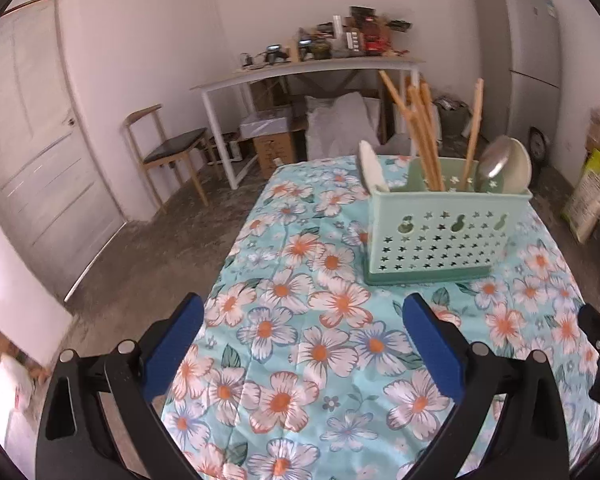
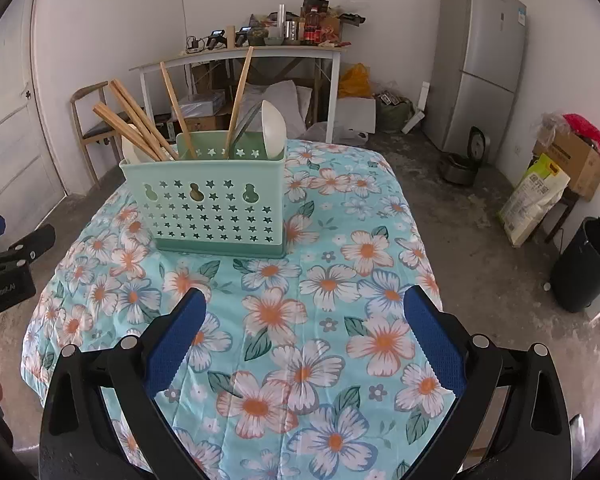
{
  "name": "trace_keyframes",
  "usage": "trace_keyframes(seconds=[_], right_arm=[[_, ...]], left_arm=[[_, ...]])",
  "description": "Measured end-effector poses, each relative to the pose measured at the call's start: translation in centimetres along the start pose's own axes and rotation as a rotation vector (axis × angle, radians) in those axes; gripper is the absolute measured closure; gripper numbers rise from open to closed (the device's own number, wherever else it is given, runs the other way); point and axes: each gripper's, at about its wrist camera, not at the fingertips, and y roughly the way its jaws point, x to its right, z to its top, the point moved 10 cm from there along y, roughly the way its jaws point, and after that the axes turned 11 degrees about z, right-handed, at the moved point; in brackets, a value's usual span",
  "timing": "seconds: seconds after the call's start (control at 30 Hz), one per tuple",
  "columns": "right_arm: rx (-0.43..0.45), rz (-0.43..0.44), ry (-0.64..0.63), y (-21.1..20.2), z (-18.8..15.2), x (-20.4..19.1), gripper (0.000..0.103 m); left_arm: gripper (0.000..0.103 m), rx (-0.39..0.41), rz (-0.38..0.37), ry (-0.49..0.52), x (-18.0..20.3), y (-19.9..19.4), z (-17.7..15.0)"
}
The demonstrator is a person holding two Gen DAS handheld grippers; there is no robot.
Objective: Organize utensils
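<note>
Your left hand-held gripper and right hand-held gripper are both spread wide and empty. The caddy stands near the counter's far edge, with chopsticks and spoons inside. Sorting seems finished; next, only check the compartments.

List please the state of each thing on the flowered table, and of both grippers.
Green utensil basket: upright on the tablecloth, filled.
Chopsticks: standing in the basket, leaning.
White spoon: standing in the basket, bowl end up.
Metal spoon: standing in the basket.
Left gripper: open, empty.
Right gripper: open, empty.
</note>
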Motion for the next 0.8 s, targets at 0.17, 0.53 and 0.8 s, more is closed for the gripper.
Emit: trace_keyframes(seconds=[0.17, 0.53, 0.8], right_arm=[[0.010, -0.020, -0.004, -0.1, 0.1, 0.3, 0.008], [0.006, -0.019, 0.050, 0.5, 0.7, 1.1, 0.008], [0.005, -0.024, 0.074, 0.6, 0.6, 1.6, 0.008]], left_arm=[[0.006, -0.039, 0.067, -0.019, -0.9, 0.8, -0.9], [0.006, -0.050, 0.131, -0.123, -3.8, 1.2, -0.5], [0.006, -0.073, 0.130, -0.117, -3.6, 1.1, -0.8]])
